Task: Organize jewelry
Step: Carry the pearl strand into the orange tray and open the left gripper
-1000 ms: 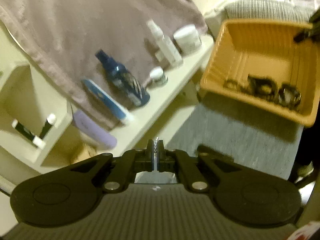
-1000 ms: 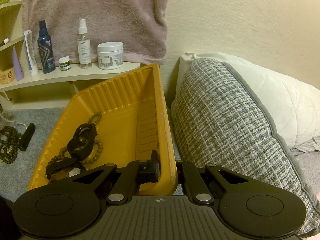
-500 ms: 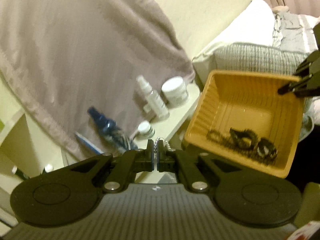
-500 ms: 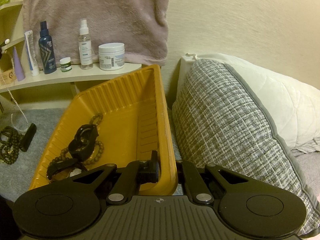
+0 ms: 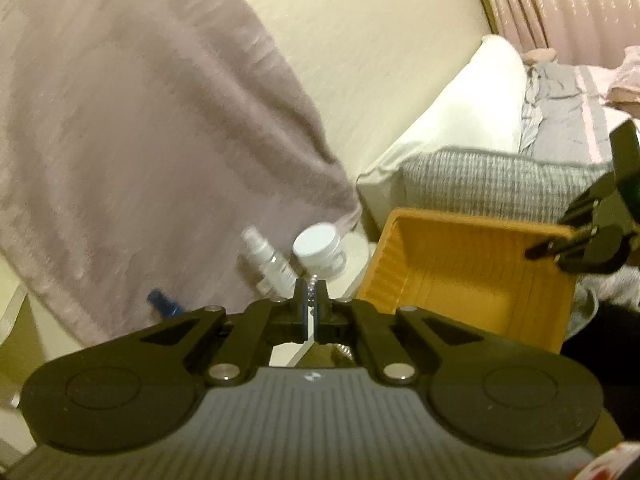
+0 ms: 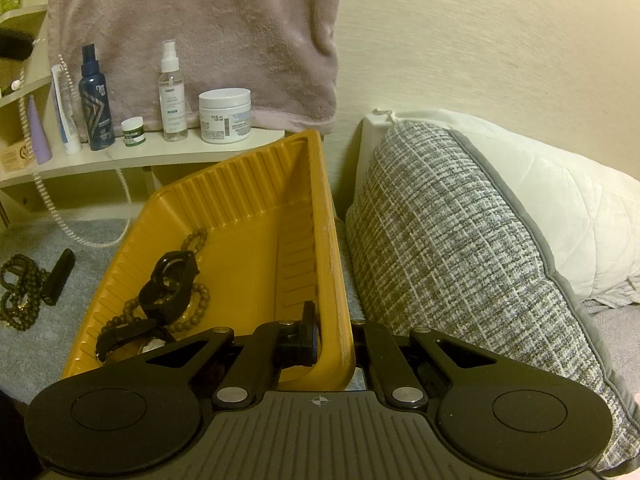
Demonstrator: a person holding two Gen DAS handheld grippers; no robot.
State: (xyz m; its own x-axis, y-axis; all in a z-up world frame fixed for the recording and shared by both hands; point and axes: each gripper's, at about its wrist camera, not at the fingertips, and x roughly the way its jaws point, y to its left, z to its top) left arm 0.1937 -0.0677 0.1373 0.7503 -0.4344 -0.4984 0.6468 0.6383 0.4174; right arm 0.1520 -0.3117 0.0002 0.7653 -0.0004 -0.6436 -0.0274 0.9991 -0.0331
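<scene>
Silver chain (image 6: 48, 196) hanging lengthwise from left gripper (image 5: 311, 312), yellow tray (image 6: 256, 208) tilted

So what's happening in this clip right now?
A person with a gripper in each hand is sorting jewelry. The right gripper is clamped on the rim of the yellow tray, which is tilted up and holds a beaded bracelet and watches. The left gripper is shut on a pale bead chain, which hangs down towards the grey surface. A dark bead strand lies outside the tray.
</scene>
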